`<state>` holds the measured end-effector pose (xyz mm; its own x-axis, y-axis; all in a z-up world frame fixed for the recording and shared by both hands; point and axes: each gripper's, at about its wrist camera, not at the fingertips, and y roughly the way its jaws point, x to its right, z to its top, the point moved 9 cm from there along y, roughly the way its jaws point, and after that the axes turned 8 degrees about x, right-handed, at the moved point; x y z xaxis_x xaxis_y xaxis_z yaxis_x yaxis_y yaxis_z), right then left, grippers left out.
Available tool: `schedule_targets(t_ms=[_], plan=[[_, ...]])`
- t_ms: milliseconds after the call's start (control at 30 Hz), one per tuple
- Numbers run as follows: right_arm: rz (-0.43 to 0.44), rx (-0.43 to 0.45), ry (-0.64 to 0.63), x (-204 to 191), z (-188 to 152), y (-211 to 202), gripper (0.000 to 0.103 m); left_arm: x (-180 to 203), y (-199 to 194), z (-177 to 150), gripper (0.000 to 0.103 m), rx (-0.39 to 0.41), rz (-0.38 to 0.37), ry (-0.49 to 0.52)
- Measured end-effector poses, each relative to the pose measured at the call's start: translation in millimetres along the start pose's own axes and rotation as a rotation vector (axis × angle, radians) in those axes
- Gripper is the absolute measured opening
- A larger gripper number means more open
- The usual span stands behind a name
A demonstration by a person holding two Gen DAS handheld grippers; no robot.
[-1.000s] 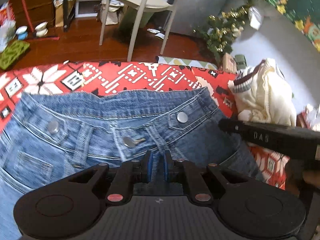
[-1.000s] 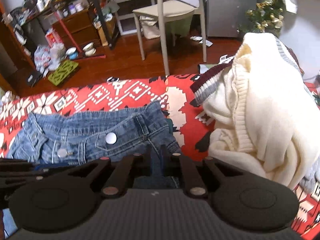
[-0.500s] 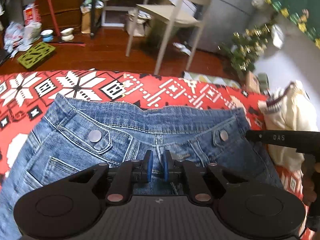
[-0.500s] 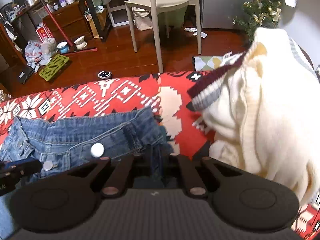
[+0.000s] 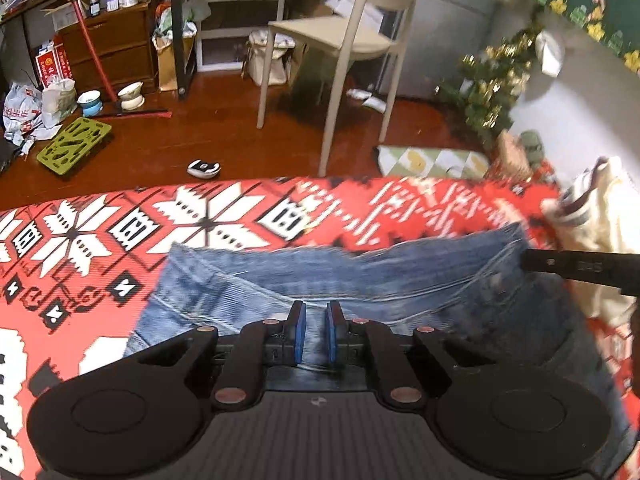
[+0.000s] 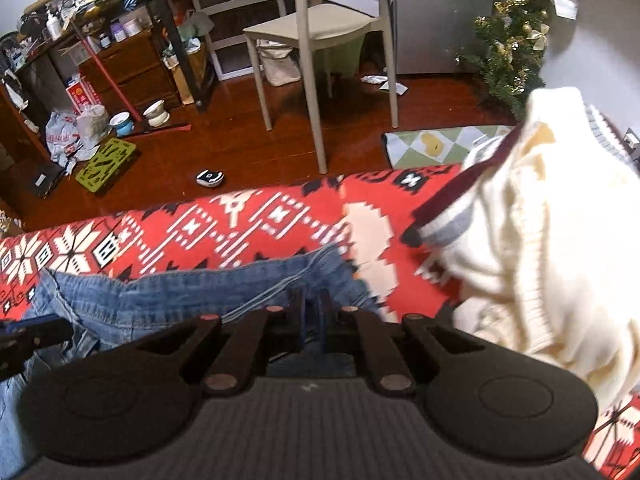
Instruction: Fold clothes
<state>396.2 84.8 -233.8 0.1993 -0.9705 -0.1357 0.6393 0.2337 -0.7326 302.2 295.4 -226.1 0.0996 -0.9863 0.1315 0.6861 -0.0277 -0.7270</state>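
- Covering the whole work surface, a red patterned blanket (image 5: 208, 220) gives a flat bed for folding; the floor and a chair (image 5: 340, 36) lie beyond its far edge.
- Jeans (image 5: 360, 280) lie on the blanket with the waistband toward the far edge, spread across the width between the two grippers; some blur in both views.
- A cream sweater (image 6: 540, 240) sits heaped to the right of the jeans, just beside them. Judged: parked there to wait its turn, clear of the fold.
- Left gripper (image 5: 315, 330): blue pads nearly together, a thin layer of denim between them, pinching the jeans below the waistband toward their left half.
- Right gripper (image 6: 310, 320): jaws nearly together on denim at the jeans' right edge. The pads sit in shadow, so the pinch is read from cloth passing between the fingers.
- Judged: gripping at two points along the same band keeps the cloth taut and level, so it can be carried over as one panel.
- Judged: task early; jeans not yet folded, sweater untouched.
- Risk, judged: thin pinches on heavy denim may slip.
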Motion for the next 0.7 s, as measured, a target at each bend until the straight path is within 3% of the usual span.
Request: schedule_targets(t_ms=[167, 433, 700], plan=[[0.005, -0.019, -0.025, -5, -2, 6, 0.006, 1, 13, 1, 0.008, 0.026, 0.002, -0.04], [-0.003, -0.011, -0.056, 9, 24, 24, 0.009, 19, 35, 18, 0.008, 0.096, -0.034, -0.081], [0.228, 0.01, -0.077, -74, 15, 12, 0.009, -5, 8, 24, 0.008, 0.067, -0.05, -0.082]])
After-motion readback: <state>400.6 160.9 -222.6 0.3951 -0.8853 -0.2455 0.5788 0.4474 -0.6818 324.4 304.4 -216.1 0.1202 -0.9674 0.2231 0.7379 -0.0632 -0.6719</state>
